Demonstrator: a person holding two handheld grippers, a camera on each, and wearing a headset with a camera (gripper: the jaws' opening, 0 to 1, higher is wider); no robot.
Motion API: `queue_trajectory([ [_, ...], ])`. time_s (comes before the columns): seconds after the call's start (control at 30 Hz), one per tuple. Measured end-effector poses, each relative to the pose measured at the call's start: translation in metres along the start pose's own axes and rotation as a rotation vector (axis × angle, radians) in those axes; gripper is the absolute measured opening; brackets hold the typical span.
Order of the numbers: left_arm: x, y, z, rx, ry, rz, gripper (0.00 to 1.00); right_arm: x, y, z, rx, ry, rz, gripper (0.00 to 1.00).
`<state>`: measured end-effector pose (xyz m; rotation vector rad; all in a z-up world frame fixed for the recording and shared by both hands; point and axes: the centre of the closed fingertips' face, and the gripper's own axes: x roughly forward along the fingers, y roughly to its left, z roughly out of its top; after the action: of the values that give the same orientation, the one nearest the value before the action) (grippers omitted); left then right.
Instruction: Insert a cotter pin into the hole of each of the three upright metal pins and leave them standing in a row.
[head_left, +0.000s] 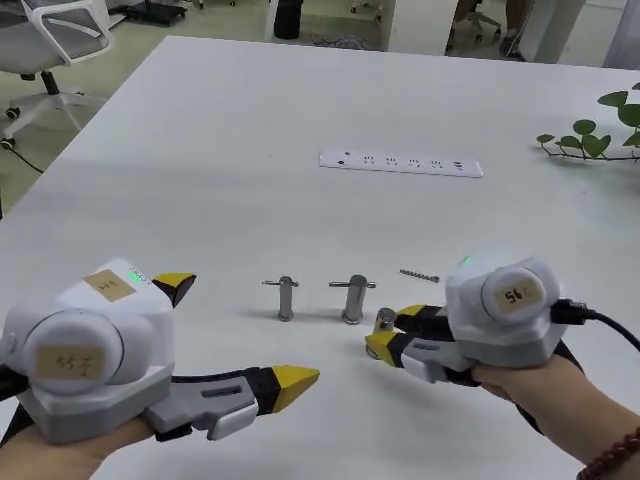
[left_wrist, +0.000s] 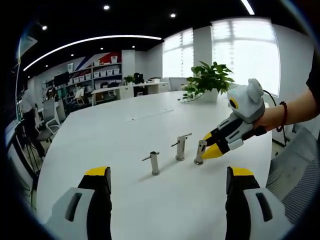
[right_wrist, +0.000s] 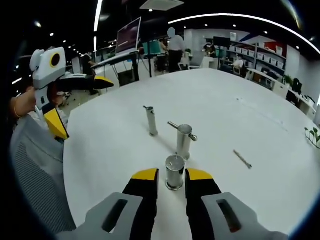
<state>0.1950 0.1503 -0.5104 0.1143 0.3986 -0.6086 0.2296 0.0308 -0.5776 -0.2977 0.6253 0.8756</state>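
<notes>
Bracketing the third metal pin (right_wrist: 175, 171) on the white desk (head_left: 300, 110).
The right gripper (head_left: 388, 330) had its yellow-tipped fingers (right_wrist: 146, 175) drawn in close on either side of that upright pin, which stood between the tips; whether they actually pinched it could not be told. In a row beside it stood the middle metal pin (right_wrist: 184, 142) and the far metal pin (right_wrist: 151, 122), with fitted cotter pins (head_left: 338, 285) through their tops. A loose cotter pin (right_wrist: 242, 159) lay nearby. The left gripper (left_wrist: 167, 175) hung well apart, fingers spread wide.
</notes>
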Motion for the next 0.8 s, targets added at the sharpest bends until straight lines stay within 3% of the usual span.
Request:
queue_trajectory([
  [0.27, -0.006, -0.002, -0.006, -0.018, 0.010, 0.002, 0.96, -0.006, -0.002, 0.002, 0.005, 0.006, 0.017, 0.22],
  [0.43, -0.007, -0.004, -0.008, -0.026, 0.012, -0.001, 0.97, -0.009, -0.004, -0.004, -0.015, 0.047, 0.047, 0.24],
  [0.8, -0.007, -0.005, -0.008, -0.025, 0.015, 0.003, 0.98, -0.020, -0.036, -0.007, -0.031, 0.096, 0.031, 0.26],
])
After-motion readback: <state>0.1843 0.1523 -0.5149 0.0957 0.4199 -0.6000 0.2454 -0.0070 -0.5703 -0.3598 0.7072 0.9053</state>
